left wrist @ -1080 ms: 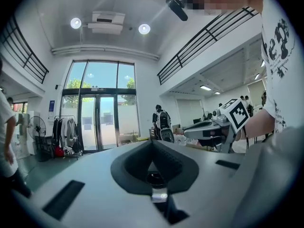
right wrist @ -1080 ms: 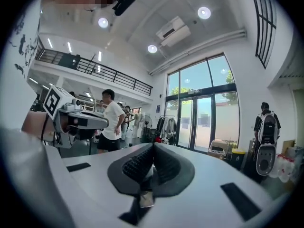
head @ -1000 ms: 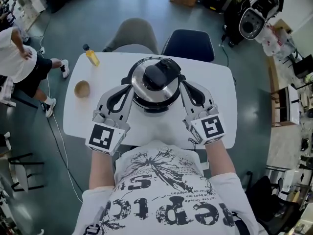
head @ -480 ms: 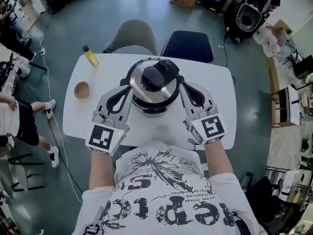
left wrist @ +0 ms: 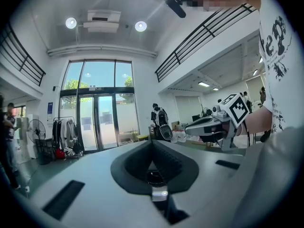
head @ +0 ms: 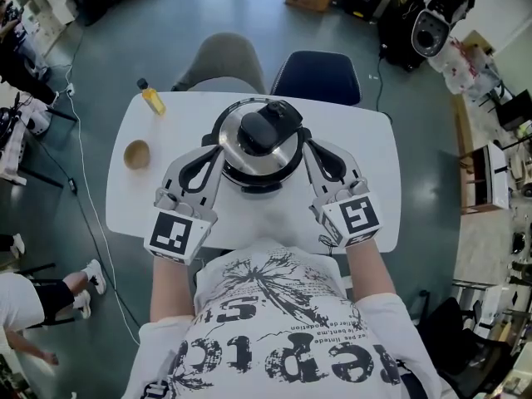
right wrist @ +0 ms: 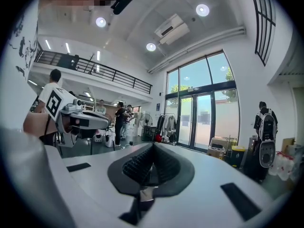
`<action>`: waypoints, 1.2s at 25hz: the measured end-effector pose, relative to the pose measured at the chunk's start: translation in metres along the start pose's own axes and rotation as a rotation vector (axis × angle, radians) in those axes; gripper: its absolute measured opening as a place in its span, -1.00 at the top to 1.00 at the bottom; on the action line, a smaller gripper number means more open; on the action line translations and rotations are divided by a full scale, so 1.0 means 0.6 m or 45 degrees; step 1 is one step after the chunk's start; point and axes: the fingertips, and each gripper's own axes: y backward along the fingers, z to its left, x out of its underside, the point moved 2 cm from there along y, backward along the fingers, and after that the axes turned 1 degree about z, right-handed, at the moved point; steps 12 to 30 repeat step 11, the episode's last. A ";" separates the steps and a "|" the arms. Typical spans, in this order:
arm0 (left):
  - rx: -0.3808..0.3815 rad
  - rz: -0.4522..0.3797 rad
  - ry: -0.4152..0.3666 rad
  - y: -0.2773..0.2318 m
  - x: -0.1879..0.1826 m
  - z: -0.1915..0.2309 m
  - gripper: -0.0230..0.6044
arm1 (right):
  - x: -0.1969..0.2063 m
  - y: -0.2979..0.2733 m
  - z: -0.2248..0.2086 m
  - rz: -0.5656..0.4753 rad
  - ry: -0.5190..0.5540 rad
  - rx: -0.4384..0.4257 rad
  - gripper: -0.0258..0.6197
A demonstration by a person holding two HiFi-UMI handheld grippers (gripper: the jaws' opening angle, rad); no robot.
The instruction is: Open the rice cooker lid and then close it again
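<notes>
The rice cooker (head: 259, 146) stands on the white surface (head: 366, 181) between the two tools, its lid (head: 287, 155) down and its black top handle (head: 268, 127) just ahead of and inward from both tips. The left tool (head: 218, 148) and the right tool (head: 309, 146) both have their jaws pressed together on nothing, and lie close along the cooker's flanks; whether they touch it I cannot tell. The likely trouble is that closed jaws can only push. A nudge at the polished lid could skid off it, or shove the whole cooker sideways. A shove away from the right tool would send it toward the bowl (head: 137, 153) and bottle (head: 152, 98) beyond the left tool.
</notes>
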 end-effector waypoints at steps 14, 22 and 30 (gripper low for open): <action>0.007 0.029 -0.046 0.001 0.009 -0.009 0.88 | 0.000 -0.013 0.016 0.015 0.014 -0.003 0.88; 0.007 0.029 -0.046 0.001 0.009 -0.009 0.88 | 0.000 -0.013 0.016 0.015 0.014 -0.003 0.88; 0.007 0.029 -0.046 0.001 0.009 -0.009 0.88 | 0.000 -0.013 0.016 0.015 0.014 -0.003 0.88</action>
